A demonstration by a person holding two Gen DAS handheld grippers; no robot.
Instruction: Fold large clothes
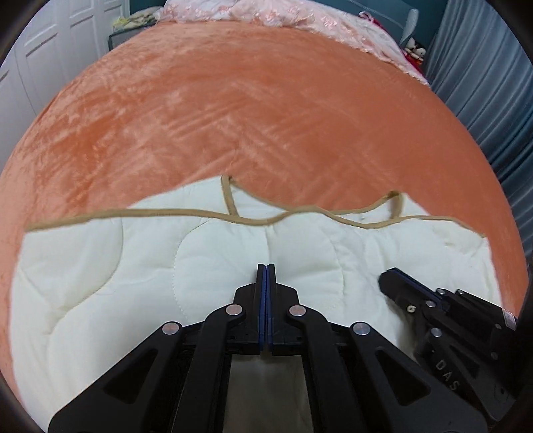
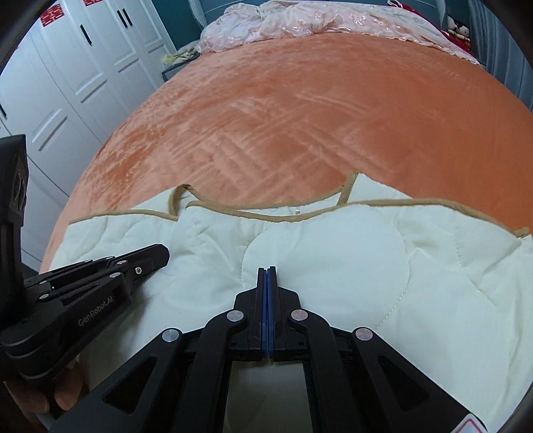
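Note:
A cream quilted garment (image 1: 116, 266) with tan piping lies spread flat on the near part of an orange bed cover (image 1: 250, 110). It also shows in the right wrist view (image 2: 349, 259). My left gripper (image 1: 266, 266) is shut and empty, its tips low over the garment's middle. My right gripper (image 2: 266, 269) is also shut and empty over the garment. Each gripper shows in the other's view: the right one (image 1: 386, 278) at lower right, the left one (image 2: 163, 253) at lower left, both with jaws together, side by side.
A crumpled pink lace blanket (image 2: 299, 23) lies at the bed's far end. White wardrobe doors (image 2: 66, 66) stand to the left. Grey-blue curtains (image 1: 483, 83) hang to the right. The orange cover (image 2: 299, 116) beyond the garment is bare.

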